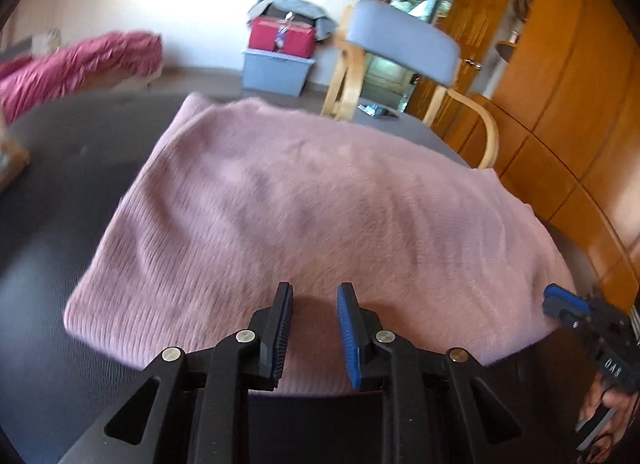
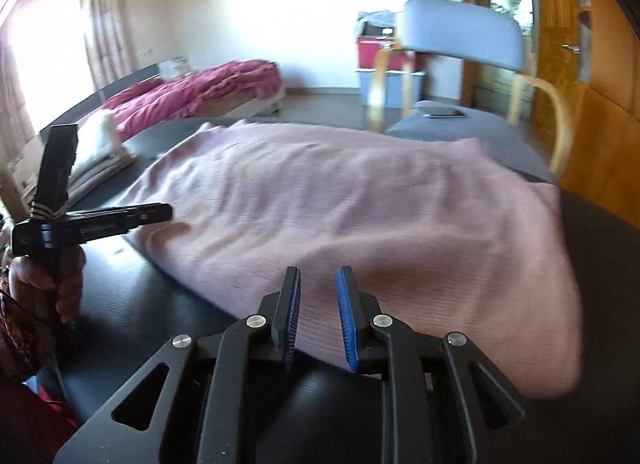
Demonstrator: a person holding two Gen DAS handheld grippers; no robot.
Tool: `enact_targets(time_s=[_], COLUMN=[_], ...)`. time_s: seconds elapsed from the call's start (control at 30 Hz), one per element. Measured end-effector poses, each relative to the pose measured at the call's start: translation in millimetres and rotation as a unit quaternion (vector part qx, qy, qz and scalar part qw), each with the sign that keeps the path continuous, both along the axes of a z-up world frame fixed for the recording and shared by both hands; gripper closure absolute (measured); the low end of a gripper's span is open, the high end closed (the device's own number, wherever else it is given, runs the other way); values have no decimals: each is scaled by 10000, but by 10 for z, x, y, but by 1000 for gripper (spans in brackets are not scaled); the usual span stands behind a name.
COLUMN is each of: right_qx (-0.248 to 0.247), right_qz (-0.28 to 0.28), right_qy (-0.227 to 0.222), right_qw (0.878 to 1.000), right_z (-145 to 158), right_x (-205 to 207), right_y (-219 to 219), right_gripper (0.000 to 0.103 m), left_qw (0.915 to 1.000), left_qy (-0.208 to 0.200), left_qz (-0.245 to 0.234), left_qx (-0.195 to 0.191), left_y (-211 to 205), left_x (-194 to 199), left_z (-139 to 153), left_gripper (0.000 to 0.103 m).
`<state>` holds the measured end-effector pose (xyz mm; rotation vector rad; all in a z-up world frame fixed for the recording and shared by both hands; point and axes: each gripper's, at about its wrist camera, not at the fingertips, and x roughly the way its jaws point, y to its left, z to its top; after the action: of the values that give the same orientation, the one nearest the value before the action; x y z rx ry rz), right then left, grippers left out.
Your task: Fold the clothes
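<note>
A pink knitted garment (image 1: 312, 216) lies folded in a rough rectangle on the dark table (image 1: 48, 248); it also shows in the right wrist view (image 2: 360, 208). My left gripper (image 1: 314, 298) is open and empty, its blue pads just above the garment's near edge. My right gripper (image 2: 318, 282) is open and empty over the garment's near edge. The right gripper also shows at the right edge of the left wrist view (image 1: 560, 304), by the garment's right corner. The left gripper shows from the side in the right wrist view (image 2: 160, 212), at the garment's left edge.
A grey-cushioned wooden chair (image 1: 404, 44) stands behind the table, with a dark flat item on its seat (image 2: 440, 112). A folded pale cloth (image 2: 100, 152) lies on the table at far left. A bed with a red cover (image 2: 200, 92), storage boxes (image 1: 278, 64) and wooden cabinets (image 1: 560, 104) stand beyond.
</note>
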<state>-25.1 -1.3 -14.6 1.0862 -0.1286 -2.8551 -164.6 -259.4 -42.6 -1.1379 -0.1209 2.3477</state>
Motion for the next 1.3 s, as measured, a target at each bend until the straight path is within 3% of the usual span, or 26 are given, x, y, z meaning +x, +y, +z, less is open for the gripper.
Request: enact_targets(time_s=[0.1, 0.27, 0.47, 0.57, 0.67, 0.77, 0.87, 1.03, 1.07, 1.17, 1.3], right_qx=[71, 238, -345, 127, 678, 425, 124, 644, 837, 169, -880], right_qz=[139, 166, 65, 162, 139, -195, -337, -474, -595, -907, -1147], right_qy=[-31, -659, -751, -693, -149, 235, 180, -153, -295, -318, -117], right_qw=[9999, 9974, 9966, 9974, 9975, 9986, 9992, 9967, 9943, 9952, 9894], right_z=[-36, -312, -325, -215, 57, 279, 297, 79, -9, -91, -85], right_x=[-153, -179, -22, -19, -32, -239, -587, -1042, -1099, -1074, -932], right_y=[-130, -141, 39, -91, -158, -10, 94, 110, 152, 465, 831], right_gripper=[82, 82, 82, 82, 81, 75, 69, 69, 65, 36, 36], left_qw=[9998, 9989, 9985, 9983, 9982, 9976, 9977, 9949, 9942, 9890, 9834], left_qy=[-127, -258, -250, -245, -72, 92, 185, 70, 43, -190, -290], left_qz=[61, 148, 222, 260, 371, 438, 527, 1000, 1016, 1041, 990], left_qx=[168, 366, 434, 469, 463, 535, 388, 116, 344, 1029, 1495], left_y=[-73, -158, -189, -204, -214, -167, -46, -165, -243, -457, -582], left_x=[-34, -72, -79, -82, -183, -379, -612, -801, -793, -831, -820], left_z=[-44, -76, -30, -6, 120, 242, 243, -111, -133, -226, -280], left_gripper=[81, 82, 82, 82, 82, 81, 81, 82, 82, 83, 83])
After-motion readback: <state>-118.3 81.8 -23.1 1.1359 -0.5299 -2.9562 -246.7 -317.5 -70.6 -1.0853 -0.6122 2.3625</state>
